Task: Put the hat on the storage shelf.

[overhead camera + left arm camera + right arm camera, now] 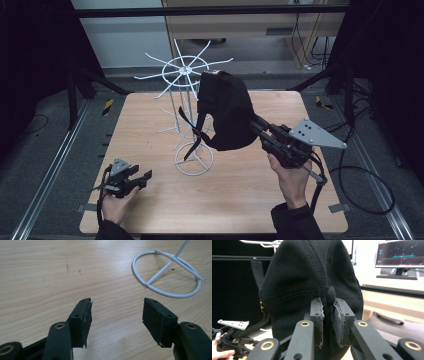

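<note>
High view: right tool (260, 131) pinches black cap (225, 112) at crown, cap hangs against white wire rack (187, 117) mid table (150, 210). Left tool (142, 179) idle near left.

Left gripper view: jaws spread, empty, rack base ring (172, 293) far right.

Right gripper view: pads pressed on cap fabric just beside top button (331, 293). Judgement: keep pinch firm, seat cap squarely over prong, release only once hung.

Matt black cloth cap (226, 112), glossy white wire rack (186, 120), wood-grain table (150, 130)

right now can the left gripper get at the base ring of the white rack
Probably yes: the left gripper rests open on the table, and bare wood lies between it and the rack's base ring.
</note>
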{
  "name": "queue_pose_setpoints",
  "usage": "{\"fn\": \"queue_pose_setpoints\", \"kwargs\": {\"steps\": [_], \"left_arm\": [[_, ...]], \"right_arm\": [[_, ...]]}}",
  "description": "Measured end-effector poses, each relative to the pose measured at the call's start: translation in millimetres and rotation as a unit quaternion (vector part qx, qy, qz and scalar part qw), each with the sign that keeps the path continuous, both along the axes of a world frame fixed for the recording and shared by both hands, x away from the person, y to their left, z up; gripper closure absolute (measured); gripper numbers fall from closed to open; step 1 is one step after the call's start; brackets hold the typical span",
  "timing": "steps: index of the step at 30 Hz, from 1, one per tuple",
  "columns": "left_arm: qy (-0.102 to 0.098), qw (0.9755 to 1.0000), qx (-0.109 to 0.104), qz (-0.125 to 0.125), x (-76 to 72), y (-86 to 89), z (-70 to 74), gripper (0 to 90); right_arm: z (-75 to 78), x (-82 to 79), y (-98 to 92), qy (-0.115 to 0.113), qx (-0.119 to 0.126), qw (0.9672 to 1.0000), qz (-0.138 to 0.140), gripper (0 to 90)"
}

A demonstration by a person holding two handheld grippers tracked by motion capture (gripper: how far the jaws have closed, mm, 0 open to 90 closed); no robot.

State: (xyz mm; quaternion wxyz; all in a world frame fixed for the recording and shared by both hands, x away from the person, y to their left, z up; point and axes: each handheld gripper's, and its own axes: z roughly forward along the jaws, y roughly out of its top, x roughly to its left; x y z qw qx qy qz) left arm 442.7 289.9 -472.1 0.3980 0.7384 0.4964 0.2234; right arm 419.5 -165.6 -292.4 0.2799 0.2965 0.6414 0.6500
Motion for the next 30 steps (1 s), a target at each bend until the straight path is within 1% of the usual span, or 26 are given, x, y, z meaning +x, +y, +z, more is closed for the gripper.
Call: {"fn": "queue_pose_setpoints", "kwargs": {"steps": [6,9,13,16,22,23,25,28,30], "left_arm": [[-0.002,1.0000,-0.003,0.000,-0.5,0.3,0.3,40.0],[-0.002,1.0000,-0.002,-0.001,-0.6,0.1,0.6,39.9],[-0.001,1.0000,0.000,0.000,-0.4,-0.2,0.3,39.8],[-0.002,1.0000,0.003,-0.001,-0.5,-0.5,0.3,39.5],[-0.002,1.0000,0.002,0.001,-0.6,-0.3,0.2,39.4],[-0.002,1.0000,0.002,0.001,-0.6,-0.4,0.2,39.4],[-0.001,1.0000,0.003,0.001,-0.7,-0.5,0.1,39.4],[-0.003,1.0000,0.002,-0.001,-0.6,-0.9,0.2,39.3],[-0.003,1.0000,0.002,-0.002,-0.6,-0.9,0.2,39.2]], "right_arm": [[-5.1,4.1,7.8,0.003,-0.007,1.0000,0.001,72.2],[-6.2,3.4,7.5,0.003,-0.007,1.0000,-0.004,68.6],[-9.3,1.0,-0.3,-0.002,-0.001,0.9999,-0.012,60.1],[-14.8,-0.3,-9.5,0.003,-0.004,0.9999,-0.016,54.3],[-33.5,-5.3,-28.4,0.019,-0.008,0.9996,-0.022,43.4],[-37.3,-6.1,-31.7,0.022,-0.013,0.9993,-0.026,41.3],[-46.4,-7.4,-37.6,0.031,-0.013,0.9989,-0.034,37.4],[-61.9,-6.6,-47.4,0.052,-0.028,0.9971,-0.048,30.8],[-75.1,-4.0,-54.7,0.067,-0.031,0.9955,-0.059,28.3]]}}
